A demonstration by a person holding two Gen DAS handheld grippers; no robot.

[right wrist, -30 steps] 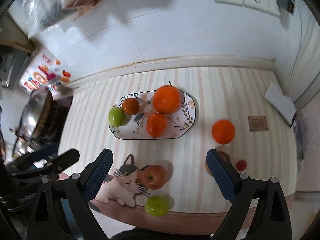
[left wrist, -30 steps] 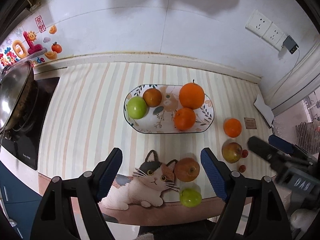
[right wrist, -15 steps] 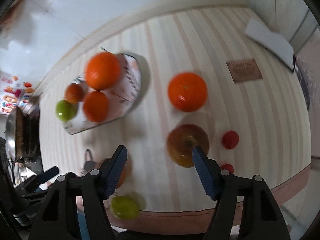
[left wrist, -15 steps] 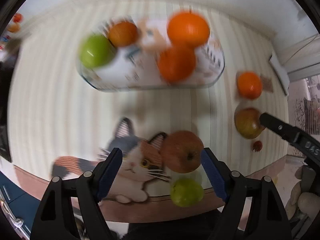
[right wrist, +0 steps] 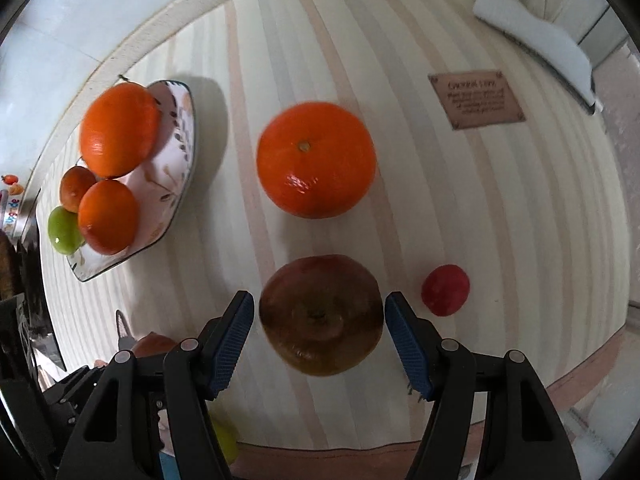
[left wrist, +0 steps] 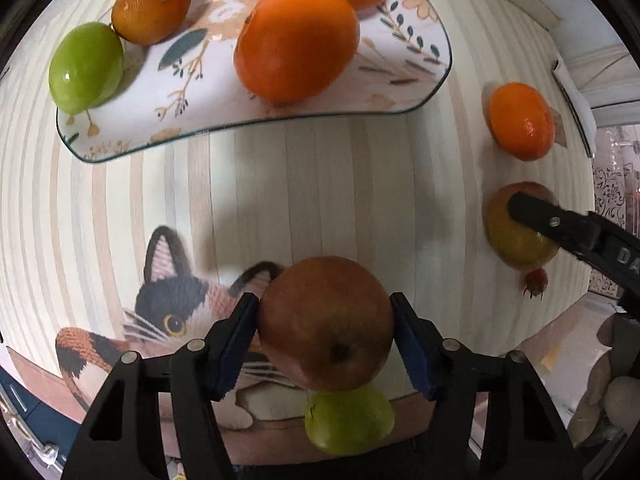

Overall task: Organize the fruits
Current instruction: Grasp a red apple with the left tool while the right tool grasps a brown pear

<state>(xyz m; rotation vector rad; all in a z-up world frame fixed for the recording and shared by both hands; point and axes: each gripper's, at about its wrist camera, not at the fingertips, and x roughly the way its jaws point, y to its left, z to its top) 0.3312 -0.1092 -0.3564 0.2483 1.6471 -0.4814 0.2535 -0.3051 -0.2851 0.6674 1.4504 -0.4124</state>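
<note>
Fruits half sorted: four on the plate (left wrist: 404, 92), five loose on the worktop (right wrist: 500, 200).
Left tongs (left wrist: 325, 330) grip a red apple (left wrist: 325, 322); right tongs (right wrist: 319, 320) gape around a brown apple (right wrist: 320, 314).

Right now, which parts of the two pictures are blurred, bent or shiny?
Left wrist view: sharp; the plate rim bows from the fisheye, and the green fruit carries a small glare spot. Right wrist view: slightly soft; the loose orange shows glare low on its skin, and the mat stripes curve outward.
</note>
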